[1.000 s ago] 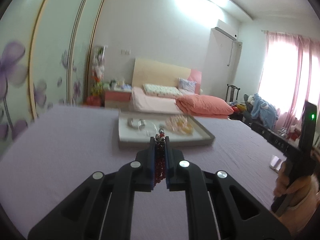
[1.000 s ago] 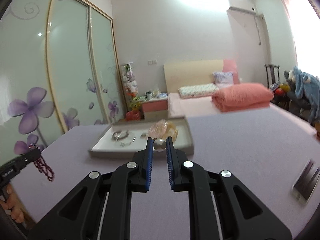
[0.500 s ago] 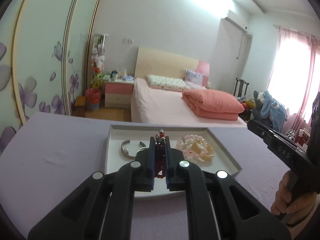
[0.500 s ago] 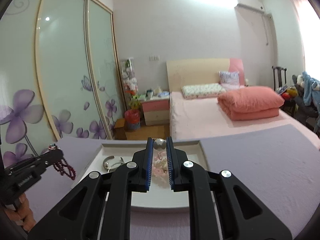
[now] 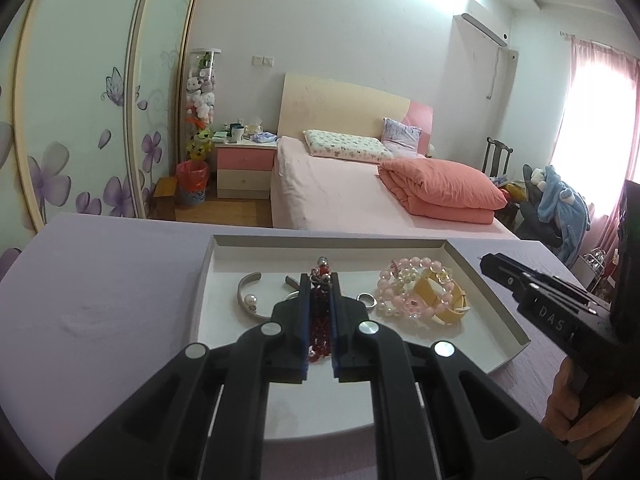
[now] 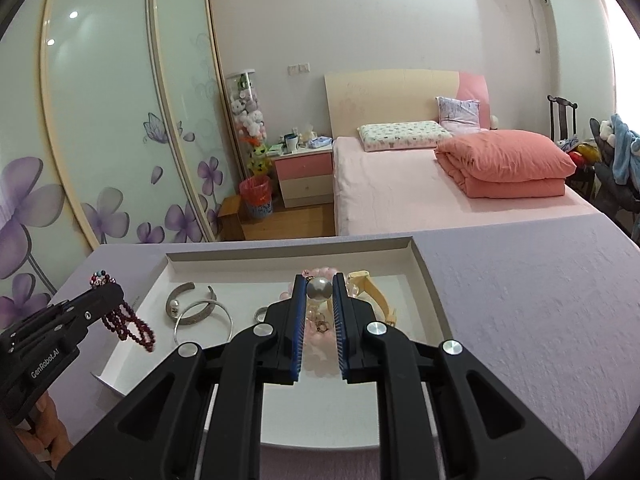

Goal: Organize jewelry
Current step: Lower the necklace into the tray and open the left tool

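While the left gripper (image 6: 105, 295) hangs over the tray's (image 6: 428, 280) left edge, it is clamped on a dark red bead strand (image 6: 130, 326) that dangles w/ loops free. In the tray, L to R: silver cuff w/ pearl (image 5: 248, 300), small ring (image 5: 366, 300), pink bead bracelets (image 5: 400, 296), yellow band (image 5: 440, 300). Right gripper (image 6: 319, 289) is over the tray's middle, pinched on a pearl bead (image 6: 319, 289). Tray sits on the lilac counter (image 6: 540, 320).

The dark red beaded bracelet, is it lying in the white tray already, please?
No, the dark red beaded bracelet hangs from the left gripper, beside the white tray.
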`<act>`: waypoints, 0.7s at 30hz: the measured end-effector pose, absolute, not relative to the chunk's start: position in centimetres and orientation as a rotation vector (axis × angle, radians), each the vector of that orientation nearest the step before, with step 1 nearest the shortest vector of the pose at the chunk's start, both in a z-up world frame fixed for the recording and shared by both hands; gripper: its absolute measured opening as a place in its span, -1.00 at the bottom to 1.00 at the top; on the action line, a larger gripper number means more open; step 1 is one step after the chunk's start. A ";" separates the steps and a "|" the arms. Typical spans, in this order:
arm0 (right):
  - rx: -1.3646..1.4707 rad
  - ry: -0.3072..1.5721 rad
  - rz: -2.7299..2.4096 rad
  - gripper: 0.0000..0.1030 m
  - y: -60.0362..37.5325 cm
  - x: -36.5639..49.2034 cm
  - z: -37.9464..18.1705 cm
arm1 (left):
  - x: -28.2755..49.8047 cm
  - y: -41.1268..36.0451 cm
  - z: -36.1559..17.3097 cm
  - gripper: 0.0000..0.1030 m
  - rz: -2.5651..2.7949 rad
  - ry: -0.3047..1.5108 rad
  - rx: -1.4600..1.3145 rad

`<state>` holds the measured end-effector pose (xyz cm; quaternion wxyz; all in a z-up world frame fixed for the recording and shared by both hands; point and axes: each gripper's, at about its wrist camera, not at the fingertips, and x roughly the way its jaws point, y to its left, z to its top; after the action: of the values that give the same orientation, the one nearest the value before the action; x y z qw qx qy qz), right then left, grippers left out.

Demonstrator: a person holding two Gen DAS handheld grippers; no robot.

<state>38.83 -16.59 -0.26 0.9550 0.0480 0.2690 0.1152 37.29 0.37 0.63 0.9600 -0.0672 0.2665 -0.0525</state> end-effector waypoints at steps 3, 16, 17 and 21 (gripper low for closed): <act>0.096 0.552 0.241 -0.72 -15.9 39.3 -0.3 | 37.9 0.4 0.4 -0.83 -0.113 0.547 -0.135; 0.159 0.545 0.243 -0.26 -17.5 38.7 0.4 | 37.3 1.3 0.3 -0.25 -0.101 0.550 -0.178; 0.164 0.541 0.239 -0.24 -17.7 38.5 0.5 | 37.1 1.6 0.4 -0.23 -0.097 0.548 -0.181; 0.169 0.530 0.230 -0.04 -18.4 37.8 1.0 | 35.8 2.5 1.0 0.01 -0.072 0.532 -0.187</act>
<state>37.84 -18.36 0.96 0.9551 0.0833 0.2608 0.1134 35.76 2.49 1.02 0.9599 -0.0921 0.2625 -0.0355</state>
